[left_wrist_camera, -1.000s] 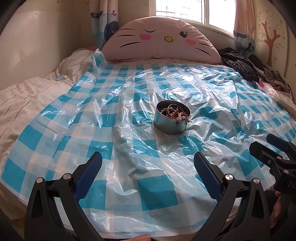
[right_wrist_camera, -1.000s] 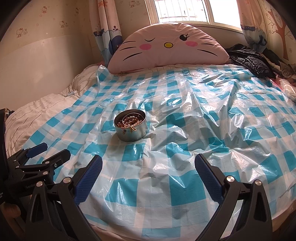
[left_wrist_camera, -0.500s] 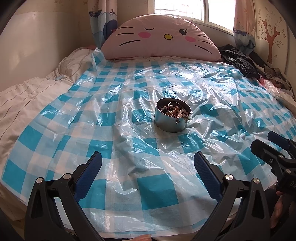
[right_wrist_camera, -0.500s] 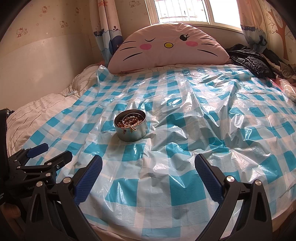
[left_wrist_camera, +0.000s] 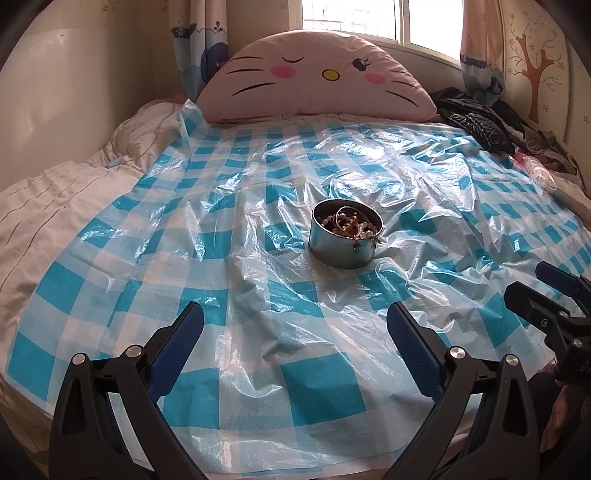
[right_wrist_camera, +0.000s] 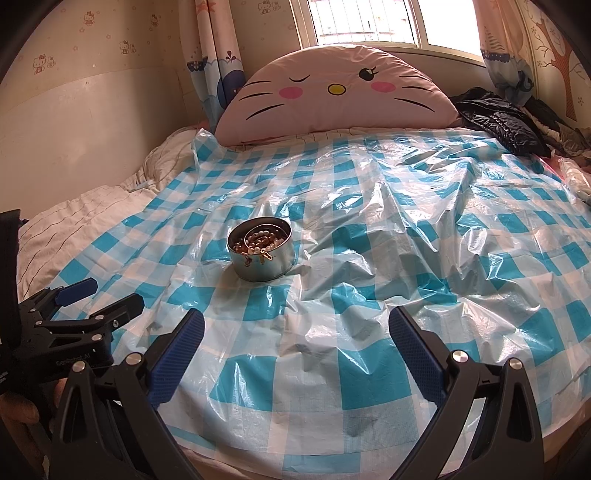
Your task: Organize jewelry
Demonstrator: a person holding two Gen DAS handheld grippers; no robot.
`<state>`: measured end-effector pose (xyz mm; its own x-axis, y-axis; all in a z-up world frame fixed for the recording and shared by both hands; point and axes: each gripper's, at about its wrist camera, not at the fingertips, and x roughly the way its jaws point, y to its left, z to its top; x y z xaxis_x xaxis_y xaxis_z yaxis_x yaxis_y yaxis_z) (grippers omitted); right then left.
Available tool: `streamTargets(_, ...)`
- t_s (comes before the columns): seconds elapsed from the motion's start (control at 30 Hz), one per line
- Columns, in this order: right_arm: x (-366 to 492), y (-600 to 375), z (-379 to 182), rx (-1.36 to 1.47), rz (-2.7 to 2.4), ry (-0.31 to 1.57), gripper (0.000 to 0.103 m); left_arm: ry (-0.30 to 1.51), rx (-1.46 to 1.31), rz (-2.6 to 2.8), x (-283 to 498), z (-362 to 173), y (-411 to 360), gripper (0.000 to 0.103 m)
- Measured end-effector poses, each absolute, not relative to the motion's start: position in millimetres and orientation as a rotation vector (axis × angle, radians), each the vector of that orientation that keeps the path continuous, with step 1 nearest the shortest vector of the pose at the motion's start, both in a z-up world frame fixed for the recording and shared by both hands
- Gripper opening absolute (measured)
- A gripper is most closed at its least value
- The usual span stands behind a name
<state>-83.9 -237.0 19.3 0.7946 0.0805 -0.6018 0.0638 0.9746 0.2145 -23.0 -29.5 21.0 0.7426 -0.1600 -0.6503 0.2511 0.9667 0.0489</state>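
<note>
Your left gripper and right gripper both hover with fingers spread wide, holding nothing. The round metal tin of tangled bead jewelry sits ahead on the blue-checked plastic sheet covering the bed, well apart from both.

1. A blue-and-white checked plastic sheet lies crinkled over the bed.
2. A pink cat-face cushion leans at the head of the bed, below the window.
3. A black jacket lies crumpled beside the cushion.
4. Whale-print curtains hang at the window's side.
</note>
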Motion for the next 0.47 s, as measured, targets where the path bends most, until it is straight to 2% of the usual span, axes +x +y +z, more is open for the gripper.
streamTargets(0.1, -83.7, -237.0, 19.4, 0.23, 0.009, 0.654, 0.096, 0.676, 0.14, -0.191, -25.4, 23.8, -27.9, 0.095)
streamTargets(0.27, -83.4, -237.1, 19.5, 0.229, 0.009, 0.654, 0.096, 0.781, 0.141, -0.164, -13.8, 12.5, -28.3, 0.095)
streamTargets(0.47, -83.0, -237.2, 19.6, 0.227, 0.009, 0.655, 0.096, 0.756, 0.196, -0.162, -22.8, 9.1, -39.8, 0.095)
